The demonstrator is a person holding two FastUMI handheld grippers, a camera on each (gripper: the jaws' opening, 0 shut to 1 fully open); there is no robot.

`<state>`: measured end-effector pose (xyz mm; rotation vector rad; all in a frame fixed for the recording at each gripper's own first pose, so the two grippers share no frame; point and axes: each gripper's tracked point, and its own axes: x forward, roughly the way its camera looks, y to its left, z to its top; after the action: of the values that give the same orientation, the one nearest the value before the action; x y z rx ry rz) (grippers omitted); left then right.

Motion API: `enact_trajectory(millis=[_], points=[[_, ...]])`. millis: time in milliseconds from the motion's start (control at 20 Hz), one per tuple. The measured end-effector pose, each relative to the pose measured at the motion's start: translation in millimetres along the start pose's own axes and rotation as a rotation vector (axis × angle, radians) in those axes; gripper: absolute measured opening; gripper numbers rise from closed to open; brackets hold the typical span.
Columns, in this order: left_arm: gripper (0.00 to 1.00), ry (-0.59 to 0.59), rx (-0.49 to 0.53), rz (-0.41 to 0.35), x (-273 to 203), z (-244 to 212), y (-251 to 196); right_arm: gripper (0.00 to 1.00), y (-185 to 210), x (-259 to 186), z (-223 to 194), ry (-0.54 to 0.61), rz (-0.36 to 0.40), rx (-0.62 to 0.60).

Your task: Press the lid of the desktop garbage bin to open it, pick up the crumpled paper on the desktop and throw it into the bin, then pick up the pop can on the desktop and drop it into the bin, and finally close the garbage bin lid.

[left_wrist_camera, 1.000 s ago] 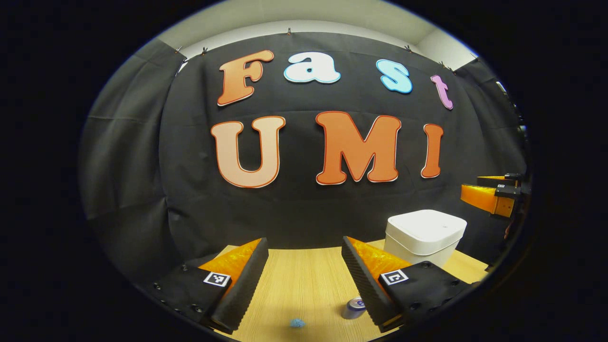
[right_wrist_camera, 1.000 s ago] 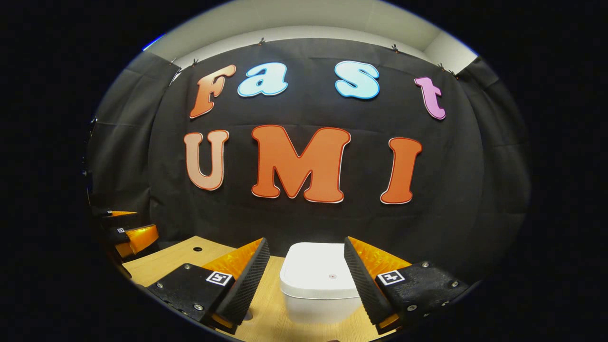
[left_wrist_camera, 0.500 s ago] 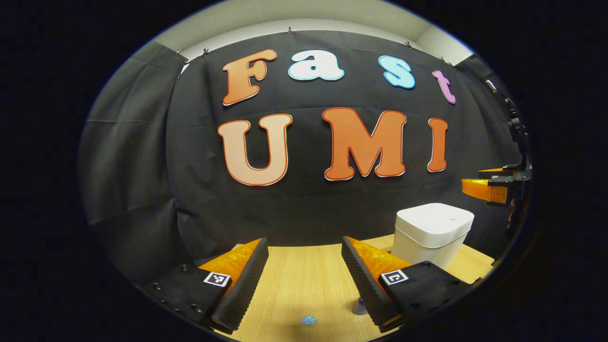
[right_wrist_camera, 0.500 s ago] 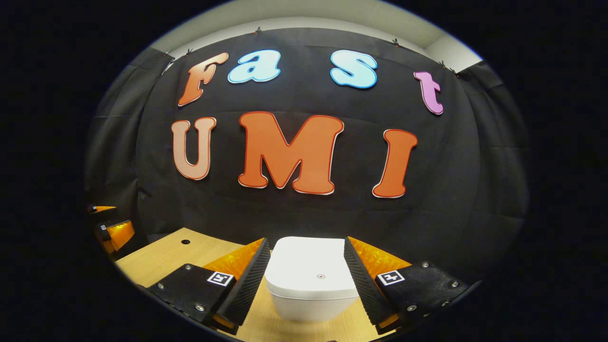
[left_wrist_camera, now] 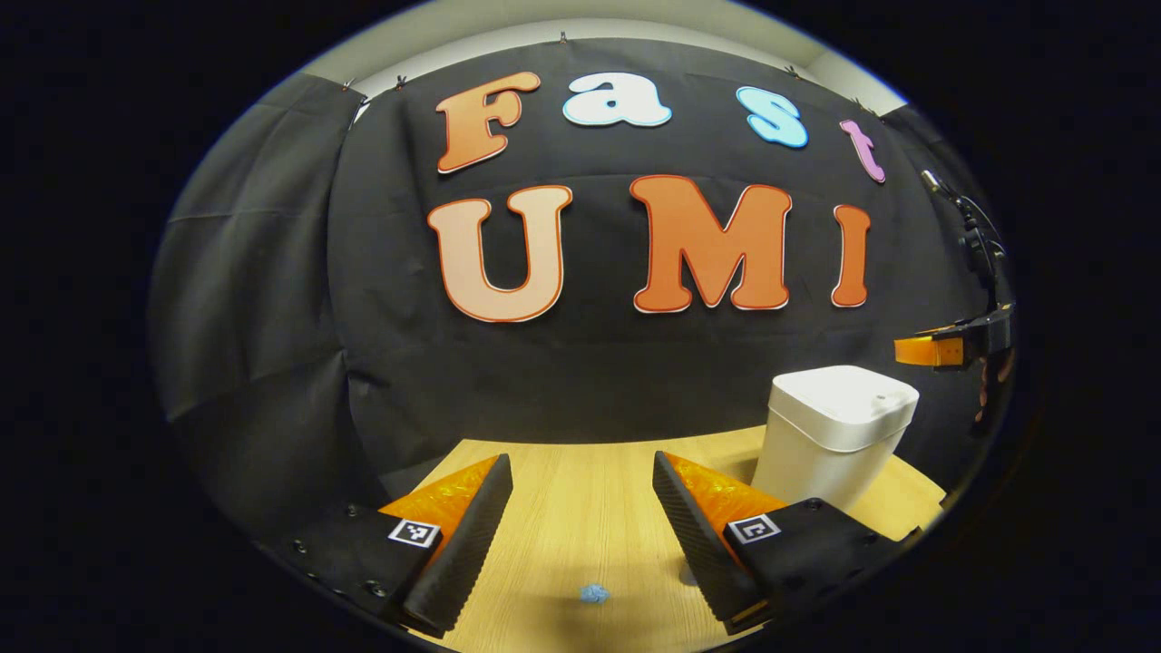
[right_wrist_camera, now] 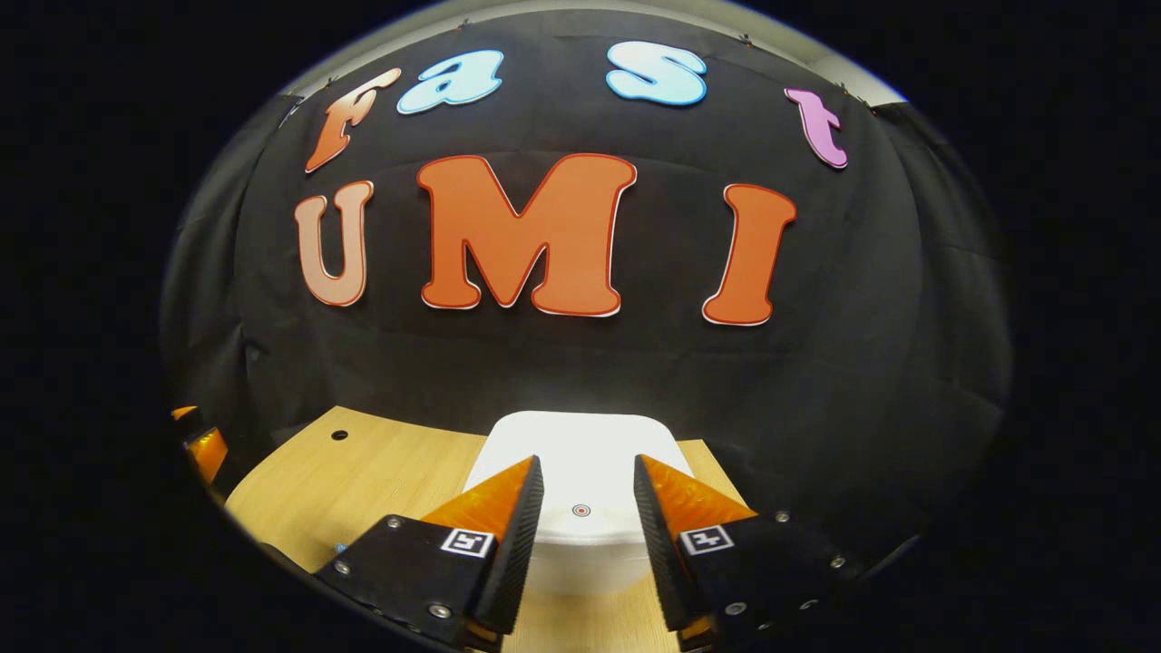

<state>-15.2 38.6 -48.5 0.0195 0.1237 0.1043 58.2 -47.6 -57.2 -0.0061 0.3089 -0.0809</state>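
Even overhead light; strong fisheye bending at both views' edges. The white square plastic bin lid (right_wrist_camera: 580, 458) glares brightly, and the pale wooden tabletop (left_wrist_camera: 580, 494) stays sharp, softly shadowed.

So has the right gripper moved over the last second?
Yes. The right gripper has closed in over the bin, whose lid now looms larger, and its fingers have narrowed.

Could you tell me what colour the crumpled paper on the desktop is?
Light blue; the crumpled paper shows best in the left gripper view.
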Motion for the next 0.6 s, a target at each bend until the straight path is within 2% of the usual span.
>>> enact_trajectory(millis=[100, 200, 350, 450, 600], points=[[0.99, 0.025, -0.006, 0.018, 1.2, -8.4, 2.5, 0.42, 1.4, 8.1, -1.5, 0.027, 0.007, -0.018], [0.99, 0.049, -0.022, 0.035, 1.1, -16.3, 7.5, 0.25, 0.0, 14.1, -4.4, 0.044, 0.0, -0.045], [0.99, 0.059, -0.031, 0.074, -3.8, -18.5, 17.5, 0.15, 3.2, 18.6, -6.3, 0.066, 0.007, -0.062], [0.99, 0.066, -0.037, 0.097, -5.4, -23.4, 22.8, 0.04, 6.1, 25.3, -7.1, 0.085, 0.025, -0.054], [0.99, 0.082, -0.045, 0.122, -6.6, -30.1, 26.5, 0.01, 9.7, 32.0, -11.4, 0.11, 0.054, -0.05]])
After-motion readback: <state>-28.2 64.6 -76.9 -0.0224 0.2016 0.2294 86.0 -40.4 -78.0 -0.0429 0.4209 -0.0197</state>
